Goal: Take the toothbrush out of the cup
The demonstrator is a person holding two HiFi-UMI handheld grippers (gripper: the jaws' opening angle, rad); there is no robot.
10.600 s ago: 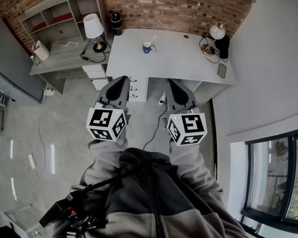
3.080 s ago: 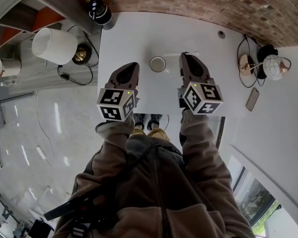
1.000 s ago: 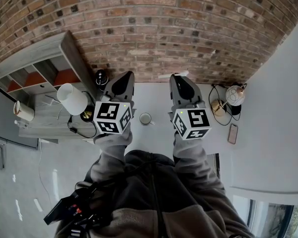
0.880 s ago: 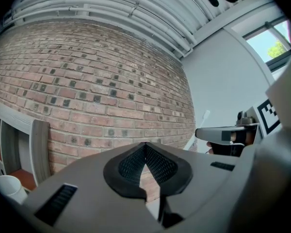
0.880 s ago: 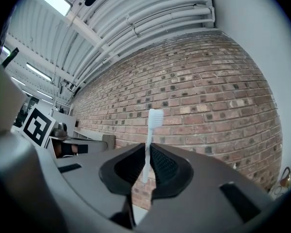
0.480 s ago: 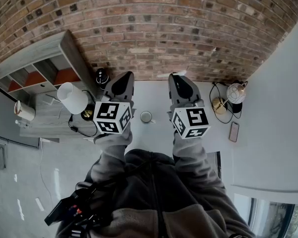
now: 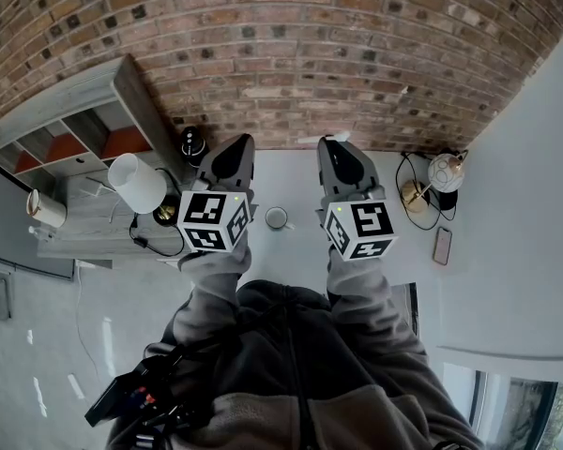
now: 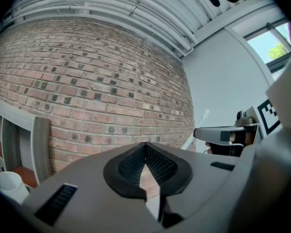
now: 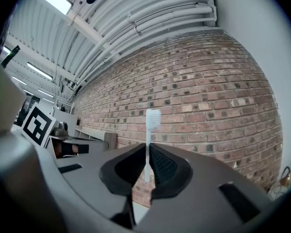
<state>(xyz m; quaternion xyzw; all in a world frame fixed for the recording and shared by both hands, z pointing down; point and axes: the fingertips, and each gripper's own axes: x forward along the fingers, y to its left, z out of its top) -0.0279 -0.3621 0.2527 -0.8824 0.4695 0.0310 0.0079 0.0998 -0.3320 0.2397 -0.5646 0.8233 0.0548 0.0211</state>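
Observation:
A white toothbrush [image 9: 149, 140] stands upright between my right gripper's [image 9: 148, 166] jaws, bristle head up against the brick wall. In the head view its tip [image 7: 321, 139] pokes out past my right gripper [image 7: 336, 153]. The blue-and-white cup [image 7: 278, 218] sits on the white desk [image 7: 403, 242] between my two grippers, lower than both. My left gripper [image 7: 233, 157] is held up left of the cup, jaws together with nothing in them. From the left gripper view [image 8: 146, 171] I see the toothbrush [image 8: 196, 129] sticking out of the right gripper.
A white table lamp [image 7: 139, 186] and grey shelving [image 7: 84, 125] stand to the left. A black cylinder [image 7: 193, 144] is at the desk's back left. A round lamp [image 7: 439, 176] with cables and a phone [image 7: 441, 246] lie on the right. Brick wall [image 7: 291, 54] is ahead.
Over the earlier frames I walked up to the desk and lifted both grippers. In the last second the toothbrush stays in the right gripper above the cup; almost nothing moves.

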